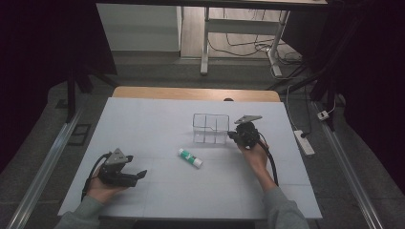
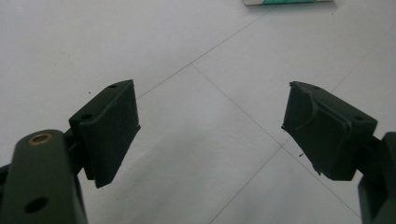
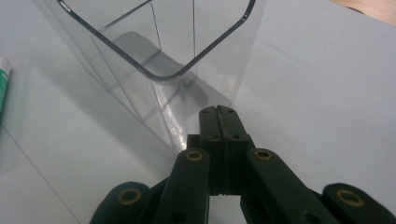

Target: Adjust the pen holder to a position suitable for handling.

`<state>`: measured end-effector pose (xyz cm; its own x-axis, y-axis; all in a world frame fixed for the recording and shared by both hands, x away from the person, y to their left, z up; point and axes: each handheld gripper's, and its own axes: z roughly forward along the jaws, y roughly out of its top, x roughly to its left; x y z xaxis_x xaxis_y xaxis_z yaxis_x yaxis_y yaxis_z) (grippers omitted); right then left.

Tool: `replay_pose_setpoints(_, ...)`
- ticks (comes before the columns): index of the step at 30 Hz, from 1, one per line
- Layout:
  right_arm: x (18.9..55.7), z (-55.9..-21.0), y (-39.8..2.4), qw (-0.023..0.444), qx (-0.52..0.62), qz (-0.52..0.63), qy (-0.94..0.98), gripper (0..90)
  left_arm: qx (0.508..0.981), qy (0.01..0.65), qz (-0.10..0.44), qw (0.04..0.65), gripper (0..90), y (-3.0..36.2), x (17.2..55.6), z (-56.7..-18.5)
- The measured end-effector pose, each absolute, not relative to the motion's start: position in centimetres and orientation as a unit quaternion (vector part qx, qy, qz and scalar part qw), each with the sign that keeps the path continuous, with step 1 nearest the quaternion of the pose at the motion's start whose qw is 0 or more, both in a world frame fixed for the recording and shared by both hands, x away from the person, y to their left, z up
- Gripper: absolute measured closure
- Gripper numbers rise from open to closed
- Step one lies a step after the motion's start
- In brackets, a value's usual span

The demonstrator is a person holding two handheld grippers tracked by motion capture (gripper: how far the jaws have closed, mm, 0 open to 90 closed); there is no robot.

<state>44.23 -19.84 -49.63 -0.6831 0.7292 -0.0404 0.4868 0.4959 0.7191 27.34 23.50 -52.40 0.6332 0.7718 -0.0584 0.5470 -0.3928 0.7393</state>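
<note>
Clear plastic organizer [image 3: 154,51] just beyond right gripper [image 3: 218,112], fingers pressed together, empty; left gripper [image 2: 210,126] fingers wide.

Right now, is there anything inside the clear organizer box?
The clear organizer box looks empty: thin dividers and the white table show through its walls. The shut right gripper hides a small part of the near bottom corner. The tube lies outside it.
</note>
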Motion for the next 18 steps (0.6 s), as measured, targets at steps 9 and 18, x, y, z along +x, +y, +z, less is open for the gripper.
replay_pose_setpoints(9,44.6,-49.7,-18.5,0.173,0.352,0.354,0.849,90.0,0.822,0.402,0.149,0.376,17.9,23.5,27.4,-52.4)
replay_pose_setpoints(18,45.2,-49.7,-17.1,0.171,0.342,0.359,0.851,89.9,0.823,0.401,0.149,0.375,17.9,23.5,27.3,-52.5)
